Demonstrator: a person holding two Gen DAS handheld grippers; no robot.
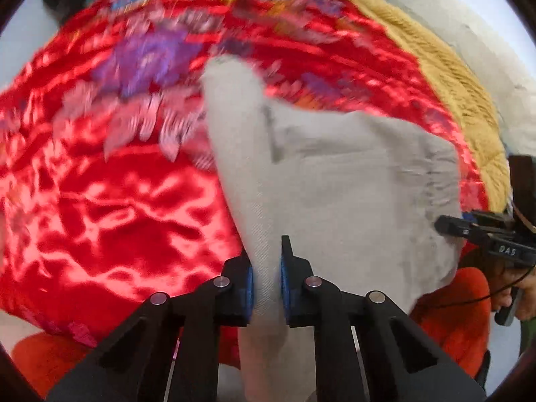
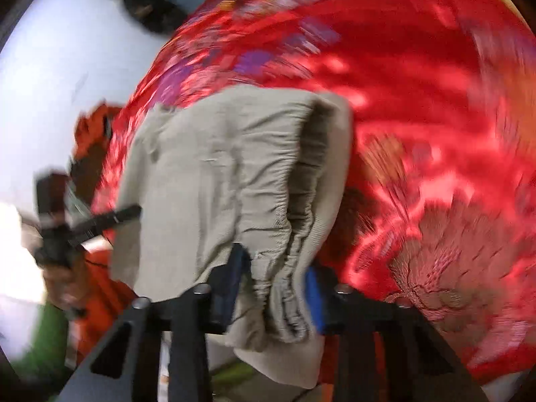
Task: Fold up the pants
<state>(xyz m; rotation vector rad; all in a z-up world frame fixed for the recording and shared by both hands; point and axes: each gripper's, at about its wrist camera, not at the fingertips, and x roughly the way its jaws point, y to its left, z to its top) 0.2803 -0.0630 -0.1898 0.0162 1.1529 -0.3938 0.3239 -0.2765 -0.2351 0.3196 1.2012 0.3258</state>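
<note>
The grey-beige pants [image 1: 335, 181] hang lifted above a shiny red embroidered bedspread [image 1: 100, 201]. My left gripper [image 1: 267, 278] is shut on a fold of the pants' cloth between its blue pads. My right gripper [image 2: 273, 288] is shut on the gathered elastic waistband of the pants [image 2: 217, 174]. The right gripper also shows at the right edge of the left wrist view [image 1: 445, 224], at the pants' far edge. The left gripper shows at the left of the right wrist view [image 2: 134, 212]. Both views are motion-blurred.
A yellow quilted blanket [image 1: 452, 77] borders the bedspread at the right. The bedspread [image 2: 418, 117] fills most of the right wrist view. An orange garment or sleeve [image 1: 452, 315] lies near the bed's near edge. A dark object [image 2: 147, 10] lies on the pale floor.
</note>
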